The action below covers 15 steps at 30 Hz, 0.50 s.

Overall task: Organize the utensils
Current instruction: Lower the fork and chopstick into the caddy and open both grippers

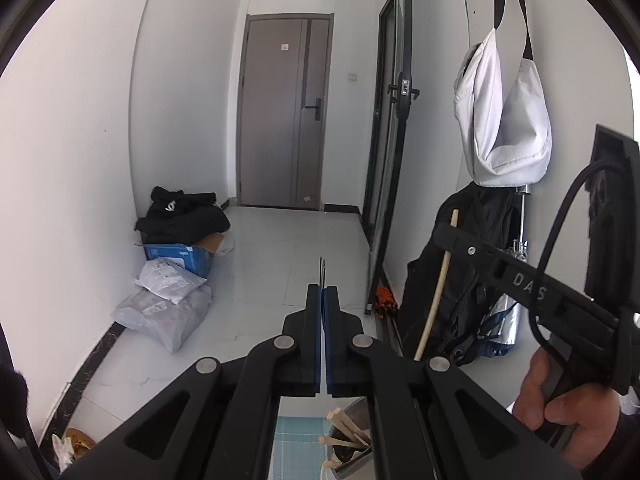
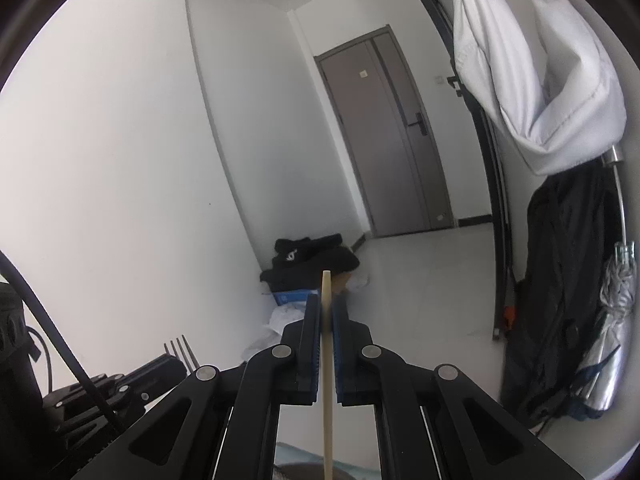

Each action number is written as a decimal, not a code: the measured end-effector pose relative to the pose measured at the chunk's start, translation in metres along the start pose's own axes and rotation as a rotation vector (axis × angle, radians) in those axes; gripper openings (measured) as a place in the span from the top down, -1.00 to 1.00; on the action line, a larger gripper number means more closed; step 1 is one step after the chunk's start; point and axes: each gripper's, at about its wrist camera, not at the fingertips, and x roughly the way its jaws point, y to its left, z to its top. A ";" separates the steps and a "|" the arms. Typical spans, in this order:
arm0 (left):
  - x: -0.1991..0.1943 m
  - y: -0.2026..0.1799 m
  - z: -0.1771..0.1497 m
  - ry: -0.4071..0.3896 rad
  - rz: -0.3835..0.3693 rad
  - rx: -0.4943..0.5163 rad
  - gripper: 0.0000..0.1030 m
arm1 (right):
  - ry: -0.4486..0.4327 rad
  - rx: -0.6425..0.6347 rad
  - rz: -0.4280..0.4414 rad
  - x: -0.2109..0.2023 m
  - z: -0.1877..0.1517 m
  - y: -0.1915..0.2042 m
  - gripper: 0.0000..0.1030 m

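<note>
My left gripper point(image 1: 323, 294) is shut on a thin dark fork point(image 1: 322, 270) whose tines stick out past the fingertips; the tines also show in the right wrist view point(image 2: 181, 350). My right gripper point(image 2: 326, 304) is shut on a pale wooden chopstick point(image 2: 327, 360) that runs upright between the pads; it also shows in the left wrist view point(image 1: 436, 288), held raised at the right. Below the left gripper a metal utensil holder point(image 1: 352, 444) with several wooden sticks stands on a light blue checked cloth point(image 1: 298, 448).
Both grippers are held up, facing a hallway with a grey door point(image 1: 284, 112). Black clothes on a blue box point(image 1: 180, 256) and plastic parcels lie by the left wall. A white bag point(image 1: 500, 120) and a black bag point(image 1: 460, 280) hang at the right.
</note>
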 end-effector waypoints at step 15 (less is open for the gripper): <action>0.007 -0.007 -0.018 0.010 -0.013 0.110 1.00 | 0.090 -0.042 0.063 0.005 -0.041 -0.007 0.90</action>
